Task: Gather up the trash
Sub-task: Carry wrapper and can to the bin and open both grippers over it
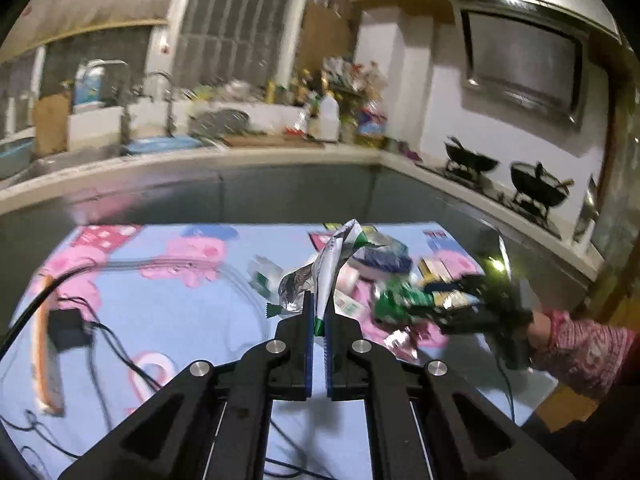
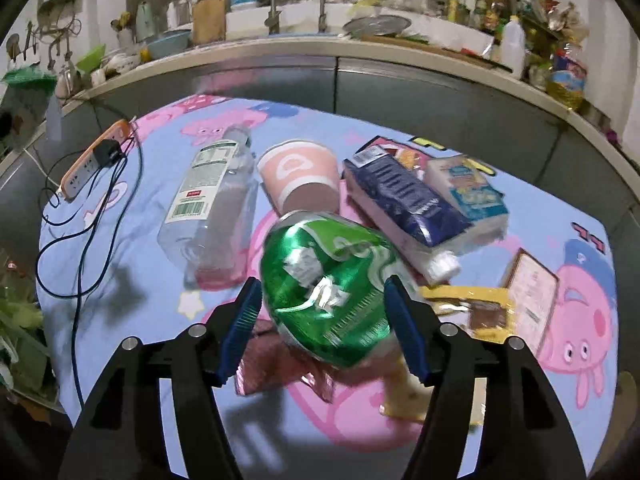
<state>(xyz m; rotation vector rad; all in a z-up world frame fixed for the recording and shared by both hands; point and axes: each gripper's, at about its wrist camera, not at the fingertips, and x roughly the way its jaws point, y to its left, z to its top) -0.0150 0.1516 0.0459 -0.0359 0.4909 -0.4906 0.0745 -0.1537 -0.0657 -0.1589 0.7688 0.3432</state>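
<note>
My left gripper (image 1: 319, 300) is shut on a crumpled silver, white and green wrapper (image 1: 332, 264), which stands up above the fingertips, lifted off the cartoon tablecloth (image 1: 160, 304). In the right wrist view my right gripper (image 2: 322, 296) is open, with a shiny green foil bag (image 2: 324, 280) in the gap between its blue pads (image 2: 248, 312); the pads do not press on it. The bag lies over a pink foil wrapper (image 2: 272, 360). In the left wrist view the green bag (image 1: 400, 300) shows in the trash pile at the right.
More trash lies on the cloth: a clear plastic bottle (image 2: 212, 200), a pink paper cup (image 2: 300, 176), a dark blue packet (image 2: 400, 196), a tissue pack (image 2: 468, 188), a yellow wrapper (image 2: 464, 296). A power strip (image 2: 96, 156) with cables sits left. A pink-sleeved hand (image 1: 580, 344) is at right.
</note>
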